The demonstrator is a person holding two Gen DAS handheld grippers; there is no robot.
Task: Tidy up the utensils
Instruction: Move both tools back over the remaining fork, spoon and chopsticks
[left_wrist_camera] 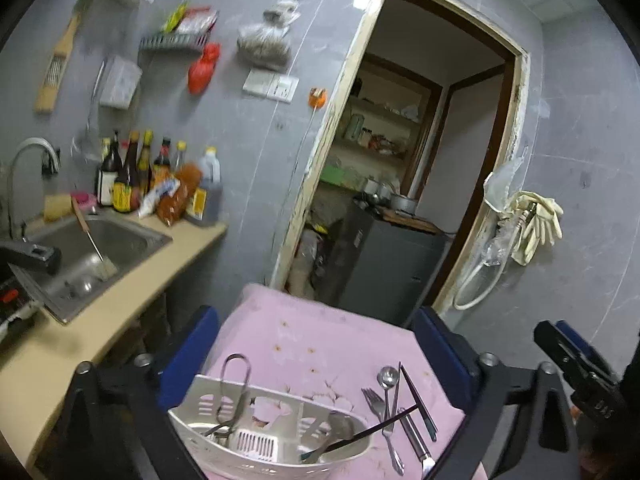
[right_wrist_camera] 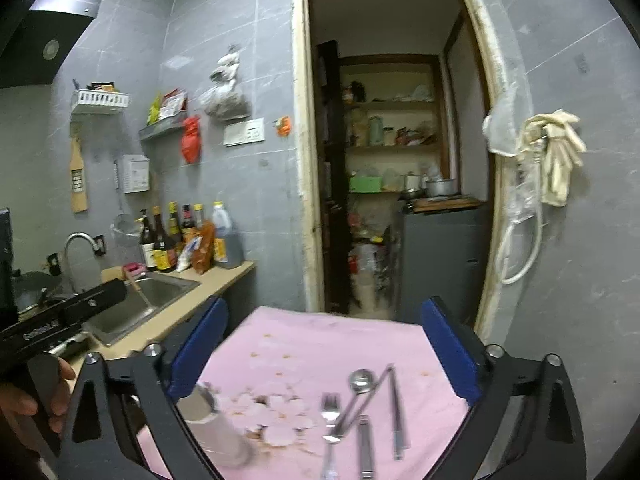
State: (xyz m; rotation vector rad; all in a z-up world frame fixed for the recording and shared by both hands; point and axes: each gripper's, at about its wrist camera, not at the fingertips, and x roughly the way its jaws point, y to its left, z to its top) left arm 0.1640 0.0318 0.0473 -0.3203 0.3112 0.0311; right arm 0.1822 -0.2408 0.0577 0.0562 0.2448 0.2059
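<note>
With both tools spread wide and empty, the left tool (left_wrist_camera: 316,364) and right tool (right_wrist_camera: 324,356) hover over the pink-clothed bench (left_wrist_camera: 320,344), where the fork (left_wrist_camera: 374,404), spoon (left_wrist_camera: 386,378) and chopsticks (left_wrist_camera: 416,400) lie crossed just right of the white basket (left_wrist_camera: 224,400), so, as I judge it, a grab at one could drag its neighbours off the near edge.

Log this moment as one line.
left hand-held gripper: open, empty | right hand-held gripper: open, empty | caddy: tongs, chopstick inside | fork, spoon: on cloth
</note>
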